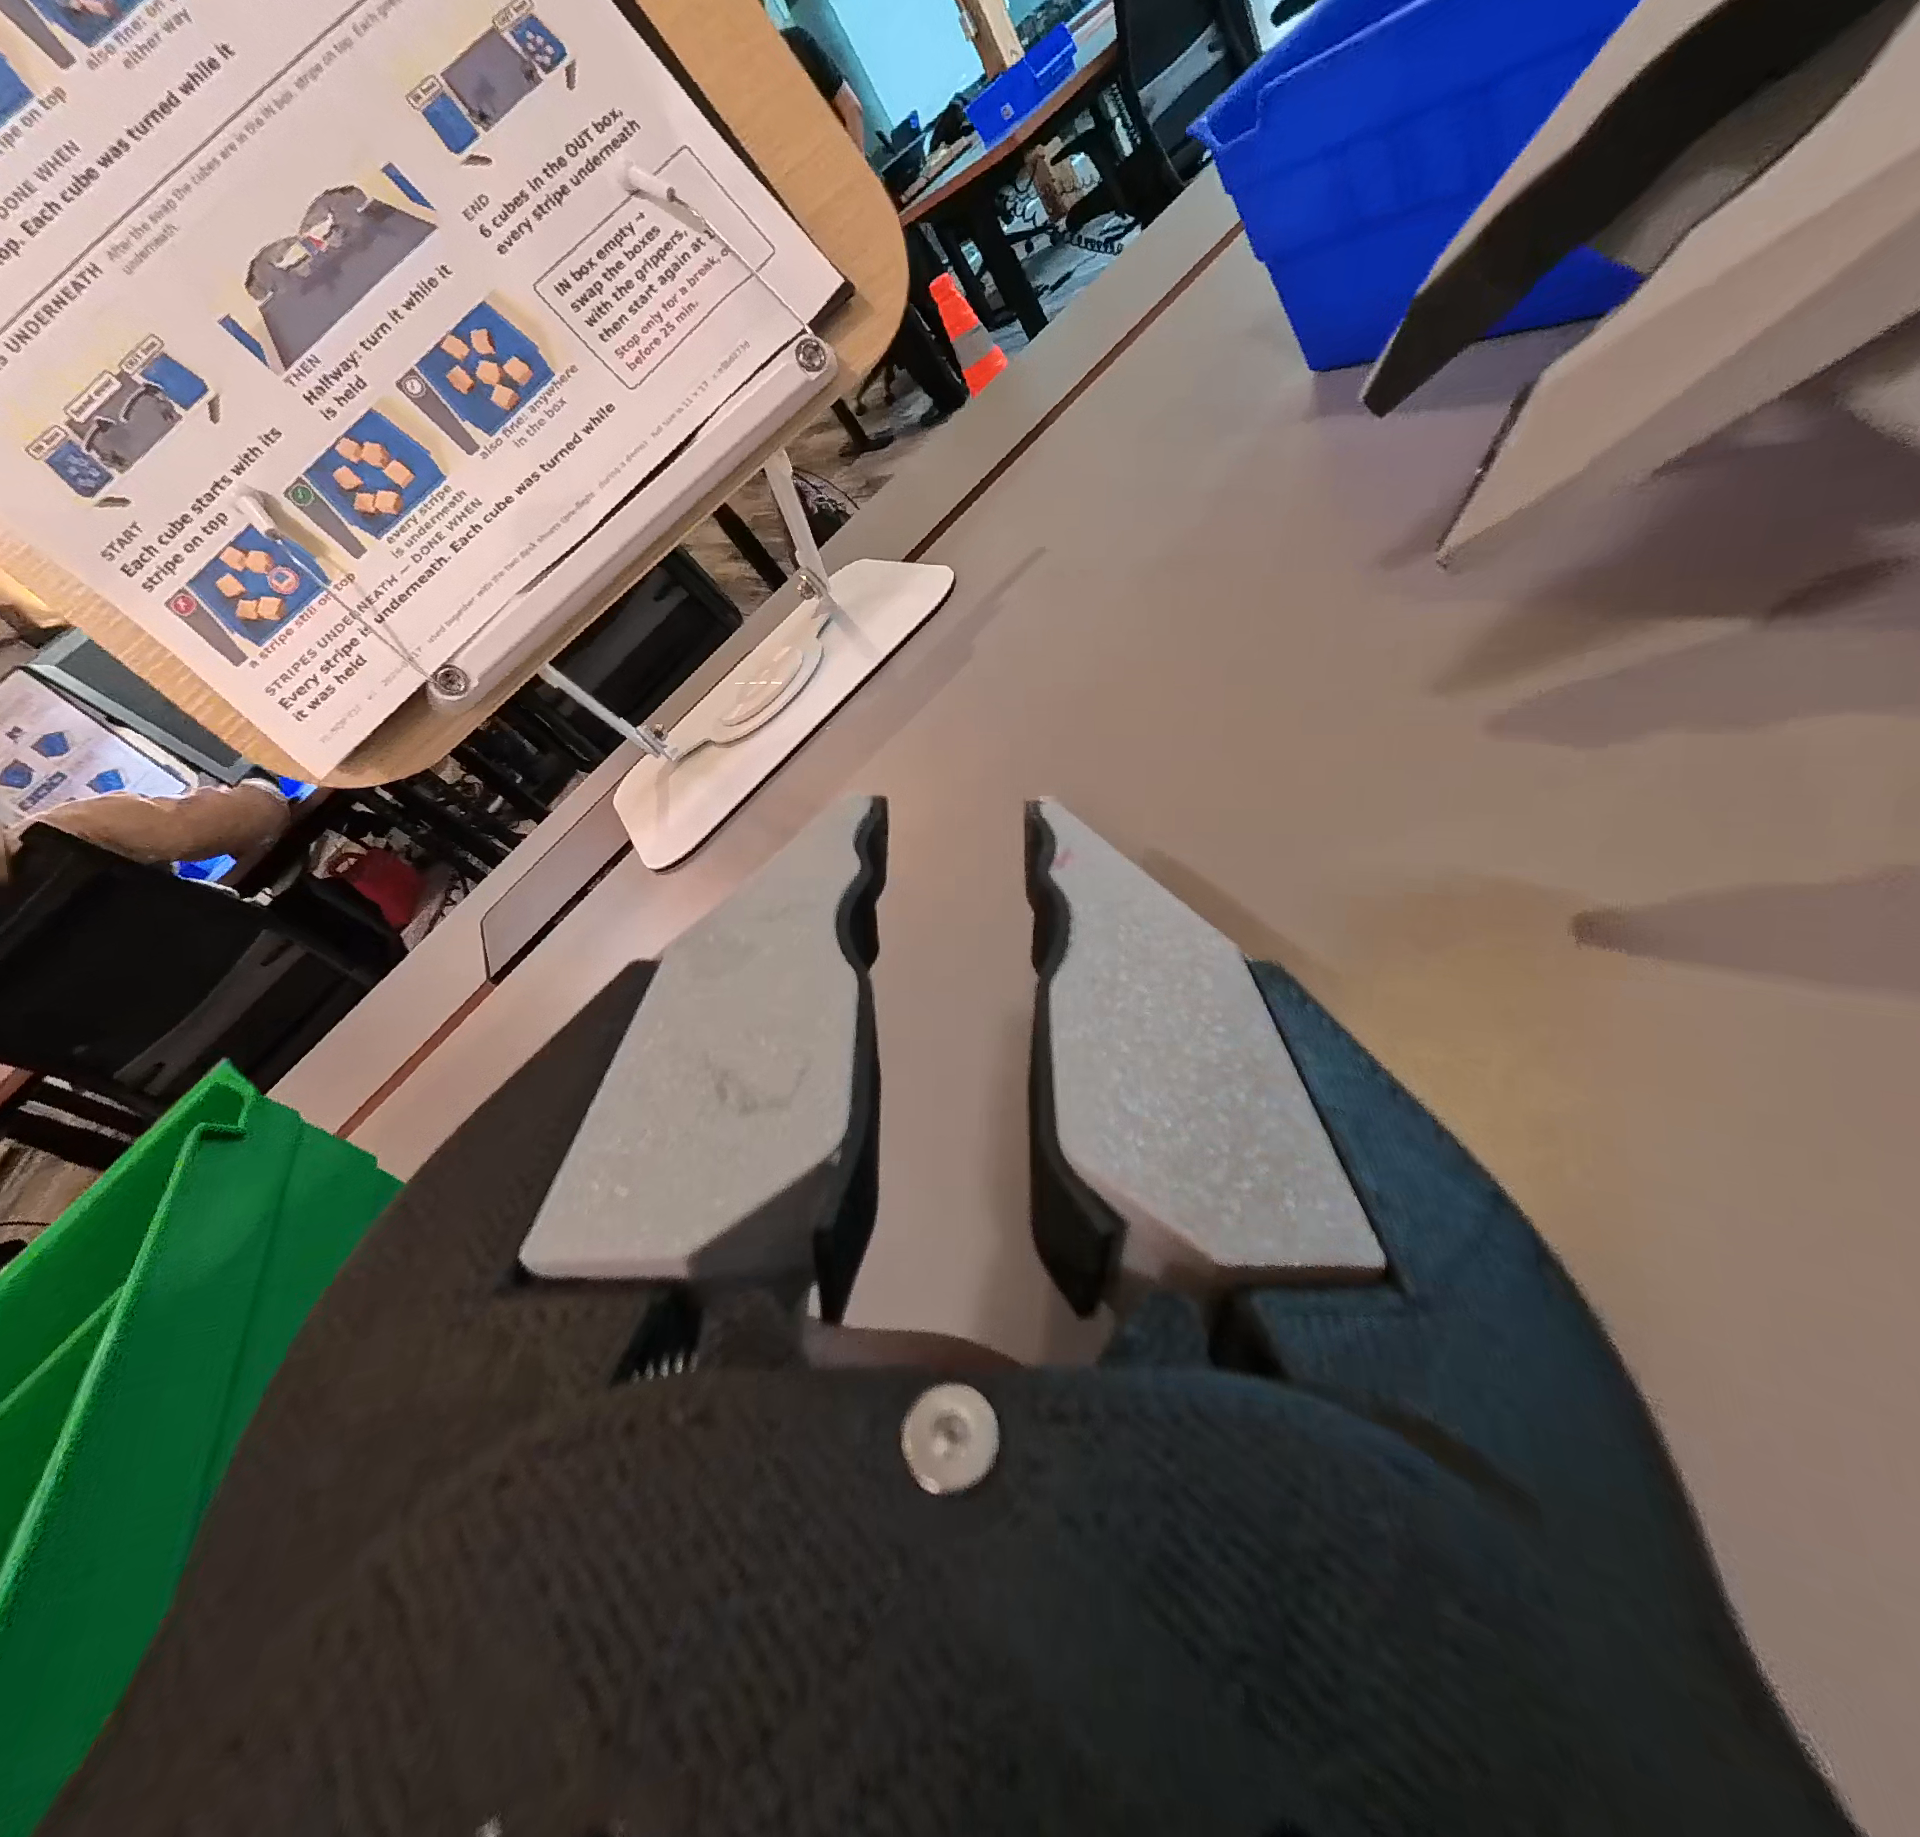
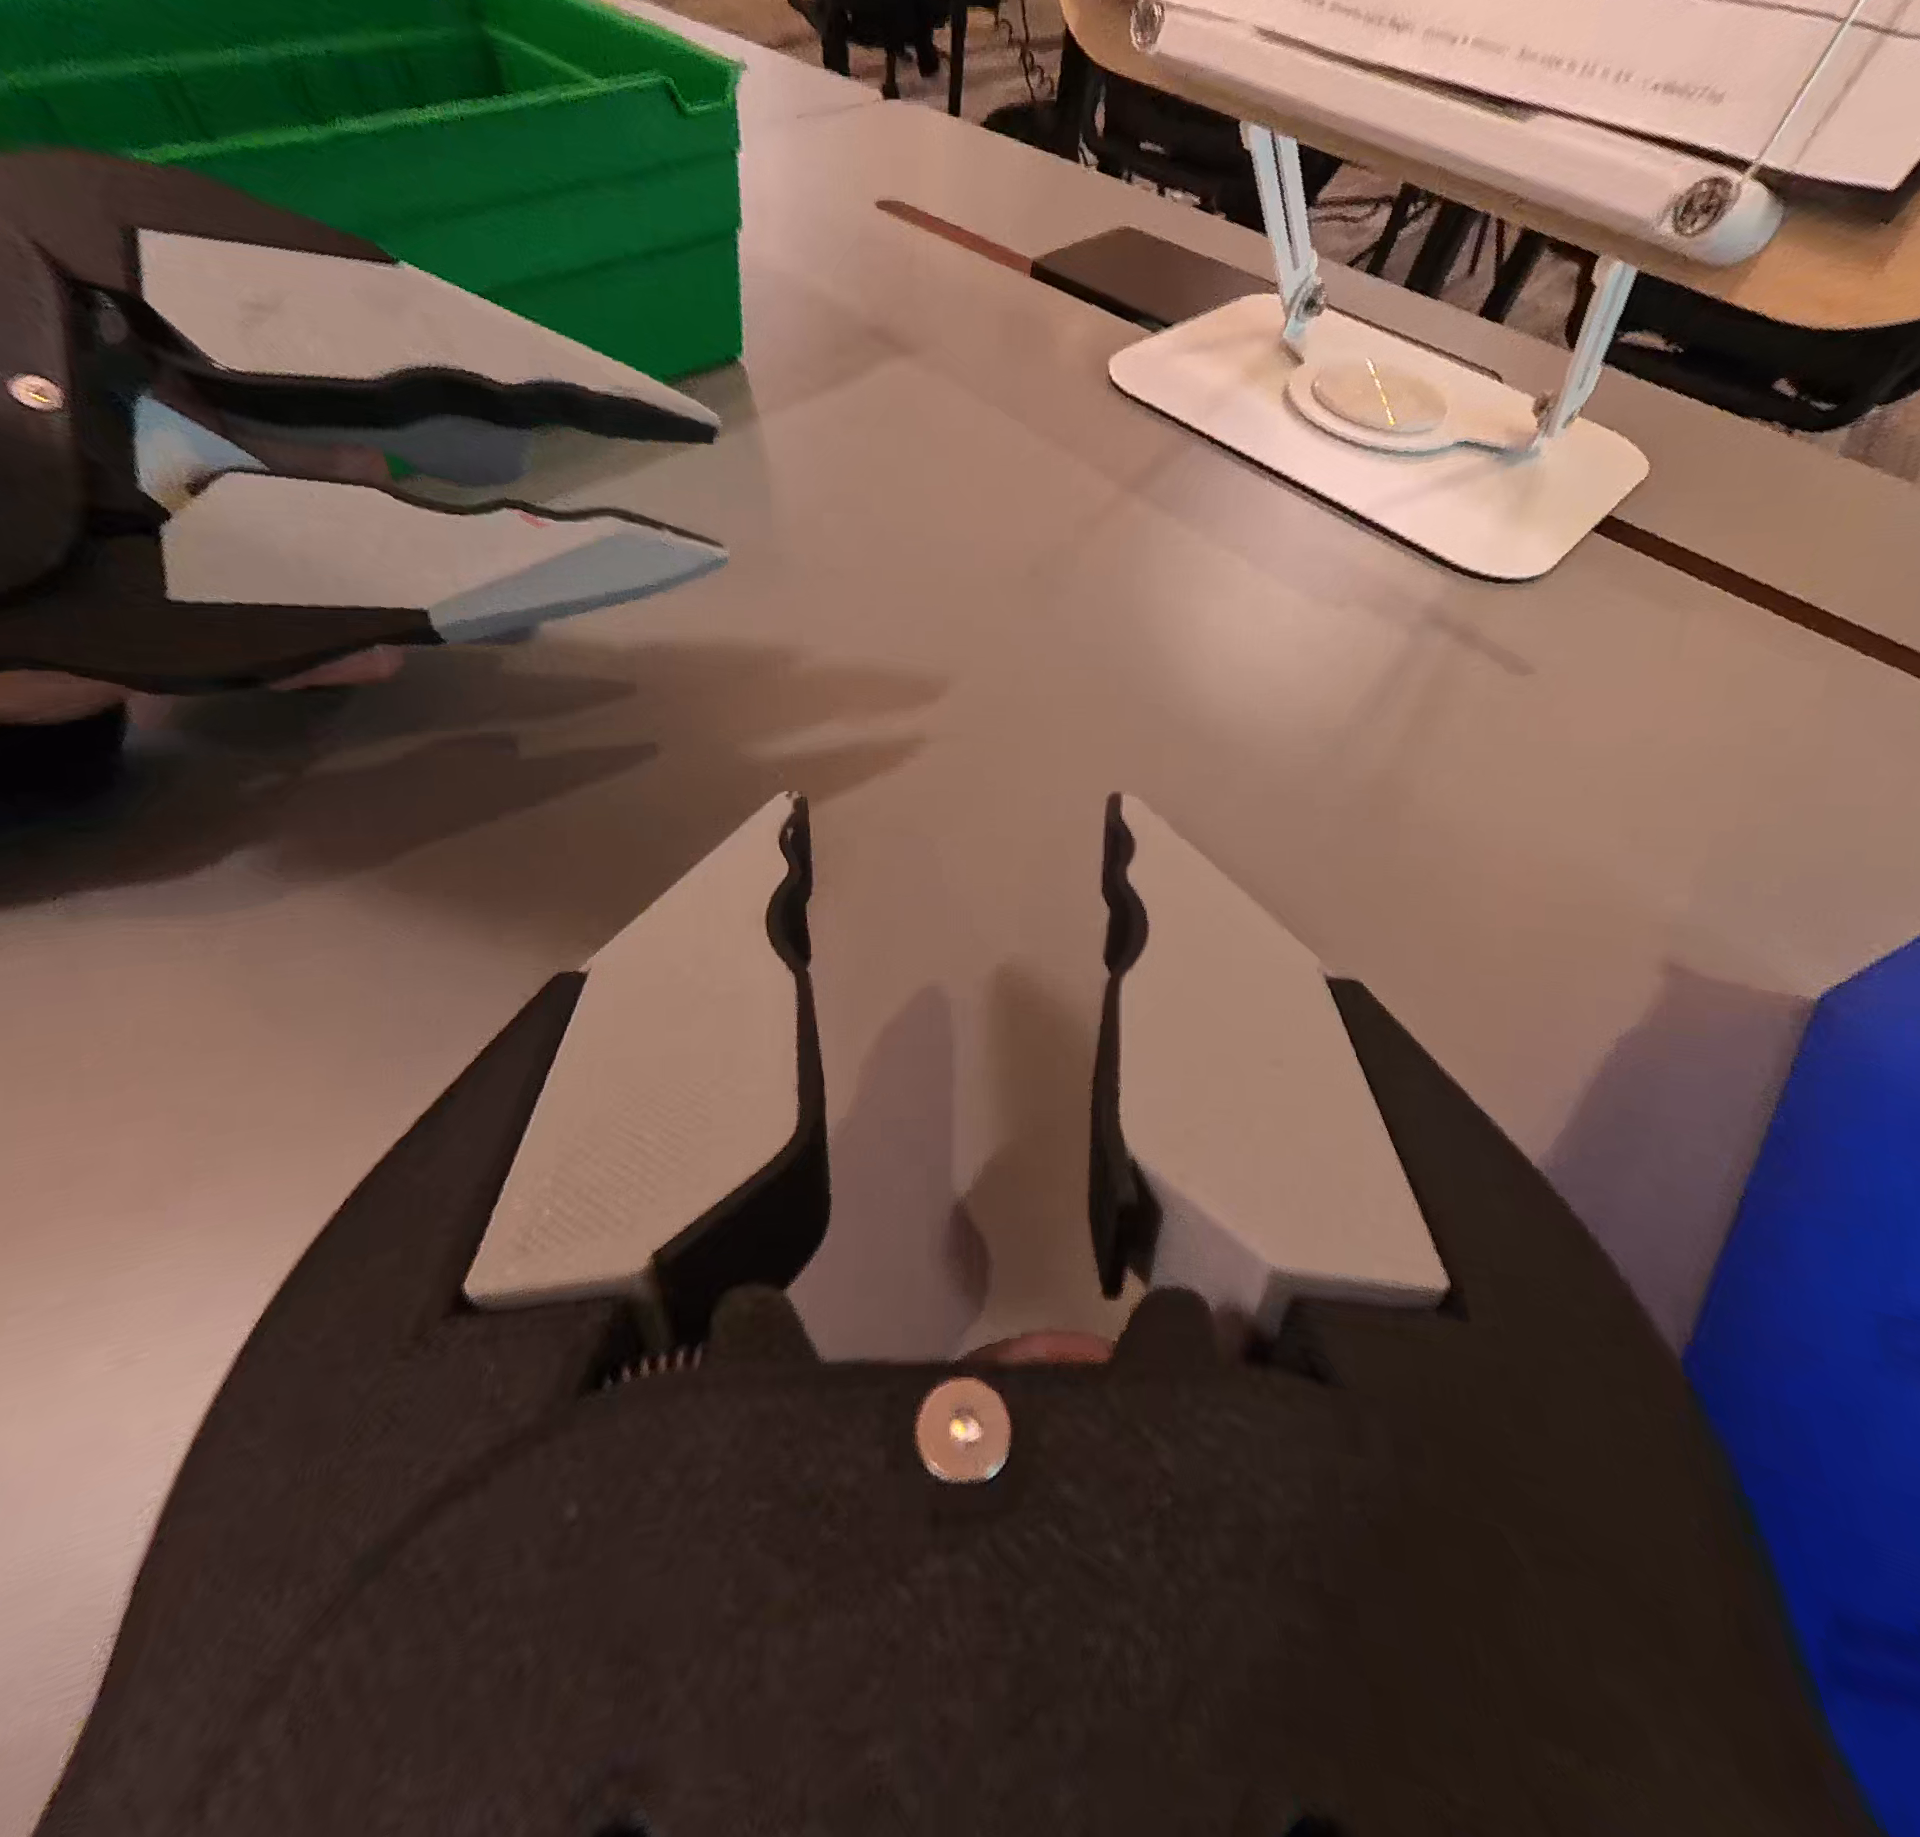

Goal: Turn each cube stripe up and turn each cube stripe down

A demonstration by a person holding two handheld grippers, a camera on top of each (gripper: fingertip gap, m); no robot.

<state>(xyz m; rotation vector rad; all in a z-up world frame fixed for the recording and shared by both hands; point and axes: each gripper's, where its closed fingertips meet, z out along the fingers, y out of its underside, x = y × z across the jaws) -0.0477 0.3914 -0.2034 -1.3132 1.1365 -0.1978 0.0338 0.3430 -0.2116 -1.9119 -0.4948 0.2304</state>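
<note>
Cubes appear in neither view; left gripper (image 1: 956, 811) and right gripper (image 2: 956, 800), jaws spread and empty, hover over the grey table (image 2: 1143, 665) between green bin (image 2: 468, 156) and blue bin (image 1: 1382, 177).

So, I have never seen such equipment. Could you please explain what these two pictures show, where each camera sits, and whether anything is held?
These are two hand-held grippers, each with a camera looking forward along its fingers. One picture comes from the left gripper, the other from the right gripper. Both are open and hold nothing. On the grey table stand a green bin, a blue bin and a white stand carrying an instruction sheet. No cubes are visible.
</note>
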